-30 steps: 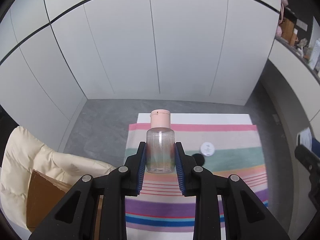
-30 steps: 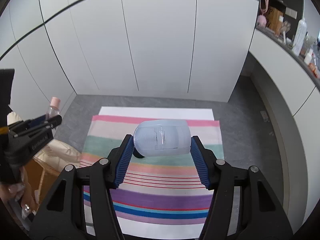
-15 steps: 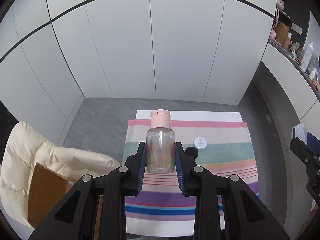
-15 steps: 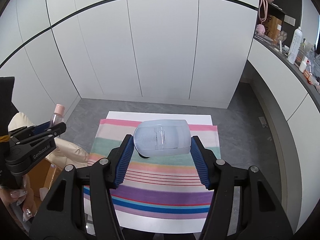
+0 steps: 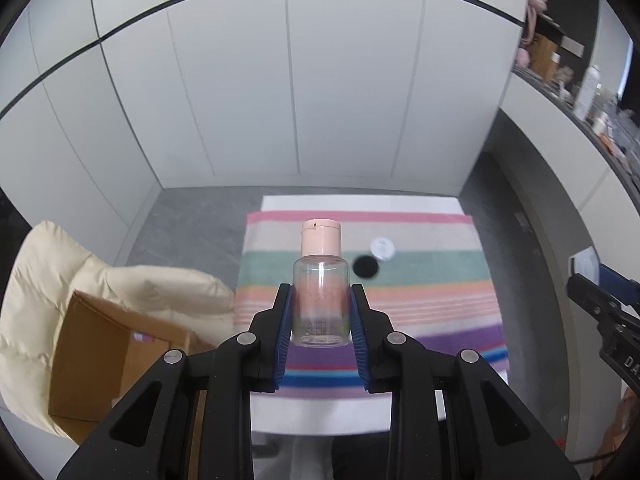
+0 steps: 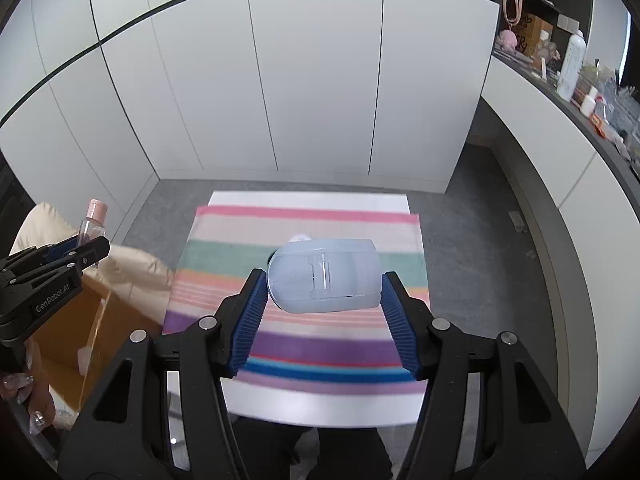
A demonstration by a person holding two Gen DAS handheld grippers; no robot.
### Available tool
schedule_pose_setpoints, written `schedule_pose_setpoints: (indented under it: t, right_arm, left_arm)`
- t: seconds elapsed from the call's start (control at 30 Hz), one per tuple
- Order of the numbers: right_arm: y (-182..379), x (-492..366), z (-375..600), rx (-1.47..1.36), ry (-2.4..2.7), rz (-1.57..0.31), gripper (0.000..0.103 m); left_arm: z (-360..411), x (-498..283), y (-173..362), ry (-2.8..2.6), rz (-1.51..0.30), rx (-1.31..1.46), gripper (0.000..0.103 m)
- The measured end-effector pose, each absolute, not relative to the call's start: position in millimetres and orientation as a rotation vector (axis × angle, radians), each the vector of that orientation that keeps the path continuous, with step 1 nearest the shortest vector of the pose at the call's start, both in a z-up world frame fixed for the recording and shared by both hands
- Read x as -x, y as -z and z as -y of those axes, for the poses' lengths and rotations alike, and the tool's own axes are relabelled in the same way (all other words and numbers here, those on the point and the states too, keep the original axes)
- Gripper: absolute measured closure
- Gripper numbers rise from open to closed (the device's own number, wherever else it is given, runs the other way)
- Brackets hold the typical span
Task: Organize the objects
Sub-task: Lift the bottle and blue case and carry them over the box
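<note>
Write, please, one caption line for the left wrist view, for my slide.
Left gripper holds a clear bottle with a pink cap upright above the striped cloth.

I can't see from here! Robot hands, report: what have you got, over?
Left gripper shut on clear bottle. Right gripper shut on pale blue case. Two small round things on striped cloth. Nothing blocking.

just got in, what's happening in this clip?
A person holds a gripper in each hand above a striped cloth on a table. The left gripper is shut on a small clear bottle with a pink cap, held upright. The right gripper is clamped on a pale blue plastic case lying sideways between its pads. A white jar and a black disc sit on the cloth. An open cardboard box stands to the left.
</note>
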State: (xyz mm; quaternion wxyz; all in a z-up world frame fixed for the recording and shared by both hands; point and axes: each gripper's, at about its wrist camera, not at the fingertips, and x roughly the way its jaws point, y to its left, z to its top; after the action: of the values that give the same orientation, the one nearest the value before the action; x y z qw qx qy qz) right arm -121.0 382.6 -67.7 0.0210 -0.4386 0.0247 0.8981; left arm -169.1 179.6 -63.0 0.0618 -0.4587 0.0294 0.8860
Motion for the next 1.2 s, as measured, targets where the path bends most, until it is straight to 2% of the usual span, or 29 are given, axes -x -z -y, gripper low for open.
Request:
schedule_pose_setpoints:
  t: [0.57, 0.73, 1.2]
  right_arm:
    - [94.1, -15.0, -375.1, 1.415, -2.764, -0.17, 0.043]
    - [99.8, -46.3, -368.2, 1.453, -2.723, -0.105, 0.043]
    - [86.3, -78.8, -367.4, 1.423, -2.72, -0.089, 0.043]
  left_arm:
    - [-153.0, 40.3, 57.3, -2.705, -0.113, 1.333, 0.075]
    - [-150.5, 6.8, 53.7, -2.674, -0.134, 1.316, 0.075]
    - [-144.3, -12.8, 51.7, -2.665, -0.085, 1.302, 0.075]
